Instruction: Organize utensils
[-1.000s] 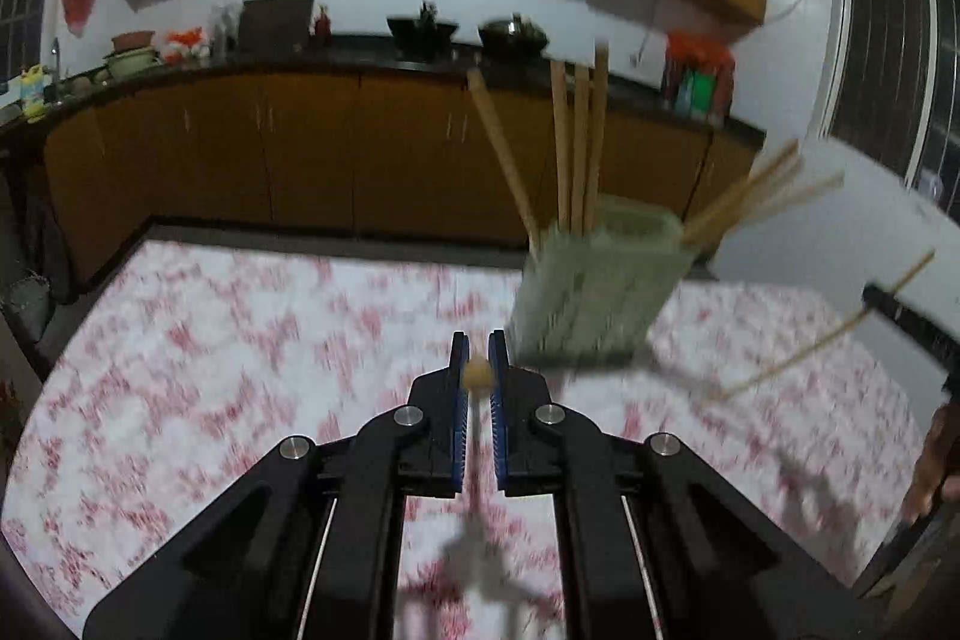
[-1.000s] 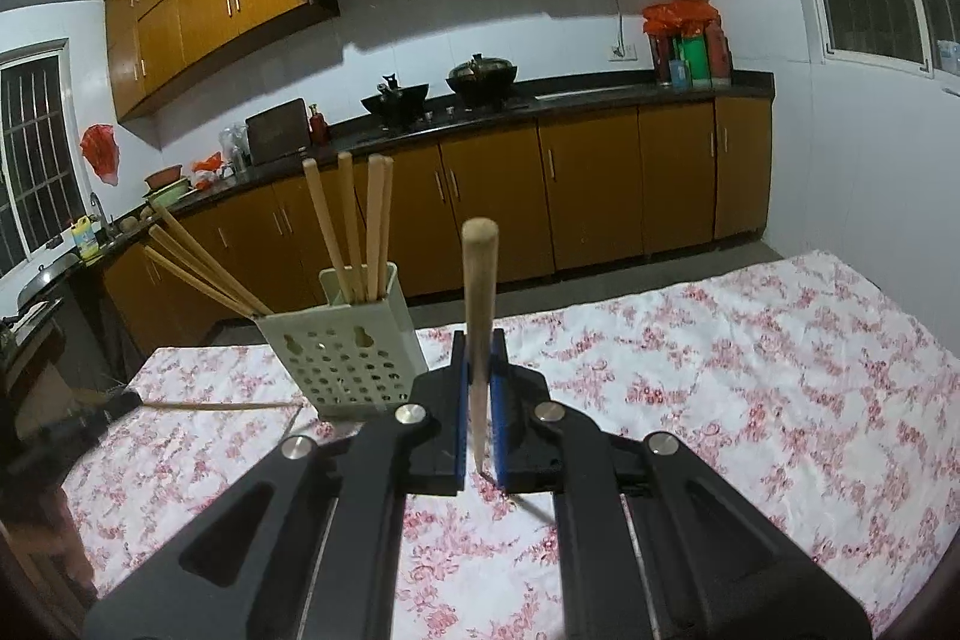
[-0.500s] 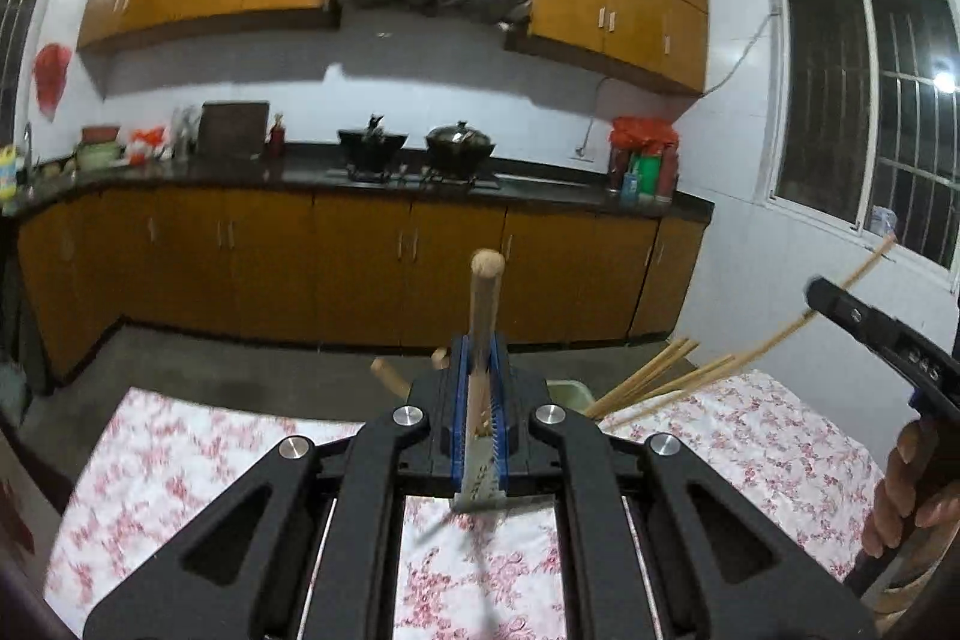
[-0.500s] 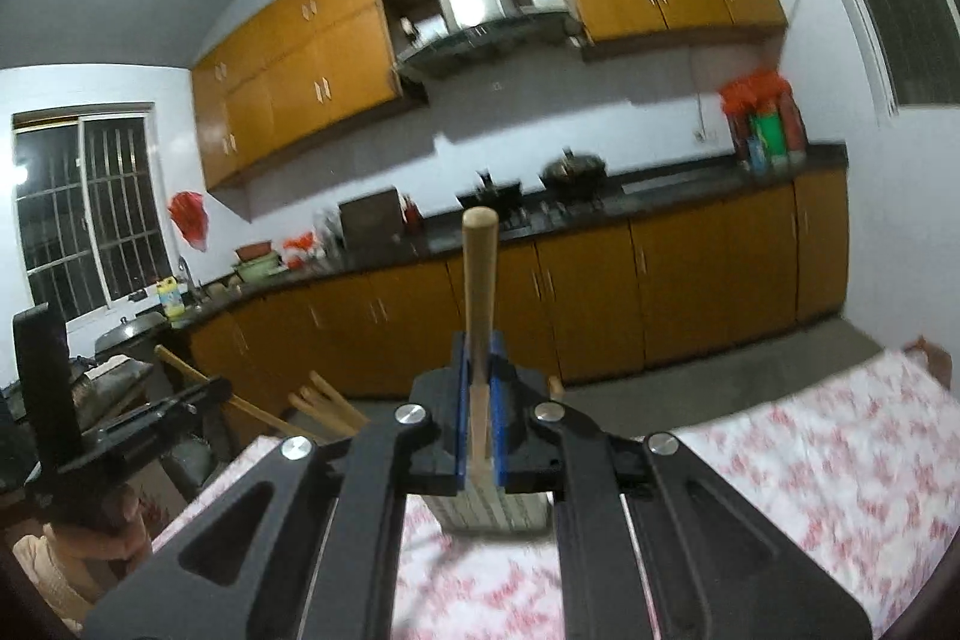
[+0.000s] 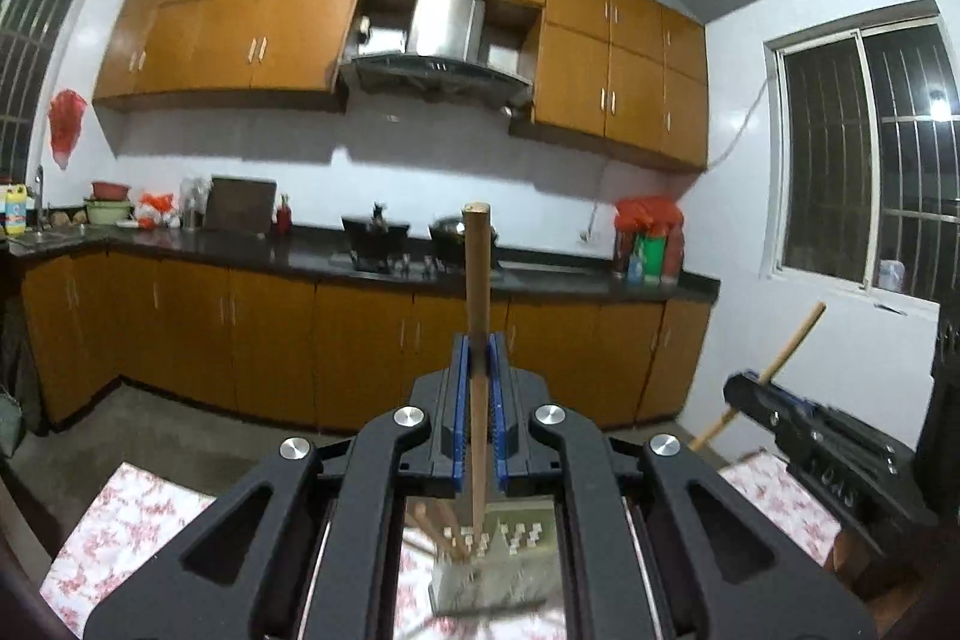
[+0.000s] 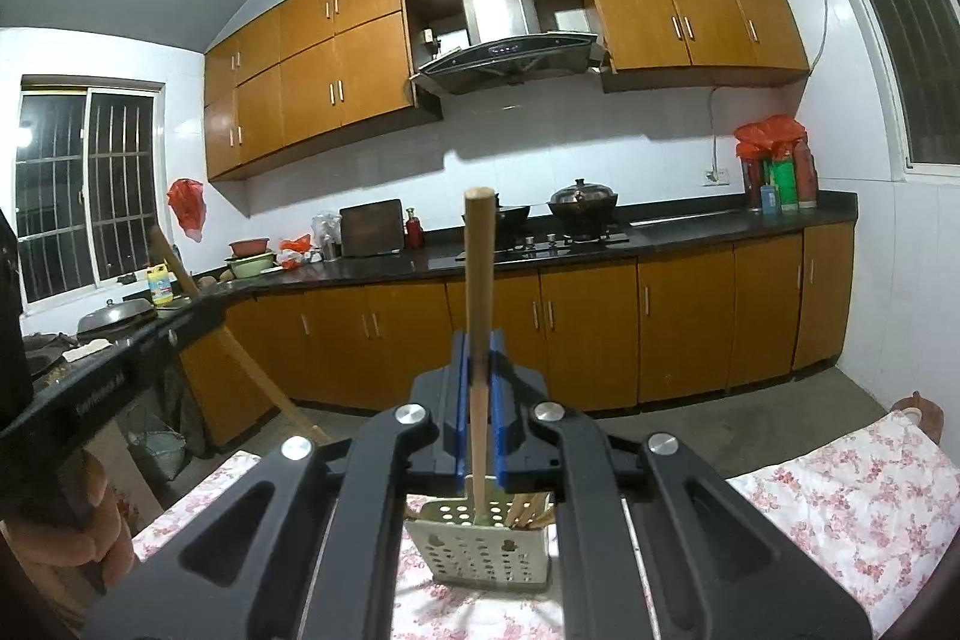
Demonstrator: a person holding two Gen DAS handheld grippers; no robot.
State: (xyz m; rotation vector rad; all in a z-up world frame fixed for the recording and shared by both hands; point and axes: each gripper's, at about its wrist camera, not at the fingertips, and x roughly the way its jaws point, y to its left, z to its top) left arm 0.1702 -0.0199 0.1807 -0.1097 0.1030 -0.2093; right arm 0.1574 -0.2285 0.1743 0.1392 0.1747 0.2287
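Observation:
My left gripper (image 5: 478, 347) is shut on a wooden chopstick (image 5: 478, 274) that stands upright between the blue pads. My right gripper (image 6: 478, 349) is likewise shut on an upright wooden chopstick (image 6: 479, 268). Both hang above a pale perforated utensil holder (image 6: 480, 550) (image 5: 516, 568), which shows low in each view beneath the jaws. The lower tip of each held stick hangs right at the holder's open top. Several more chopsticks (image 6: 529, 511) lean inside the holder. At the right of the left wrist view is the right gripper (image 5: 750, 391) with its stick (image 5: 792, 340).
The holder stands on a table with a red-flowered white cloth (image 6: 840, 496) (image 5: 138, 520). A hand (image 6: 60, 538) holds the left gripper's body at the left edge. Beyond the table are a bare floor, wooden cabinets and a dark counter (image 5: 336, 256) with pots.
Both grippers rose and tipped up toward level, each keeping its chopstick. The holder slid from mid-frame to the bottom of both views, beneath the jaws.

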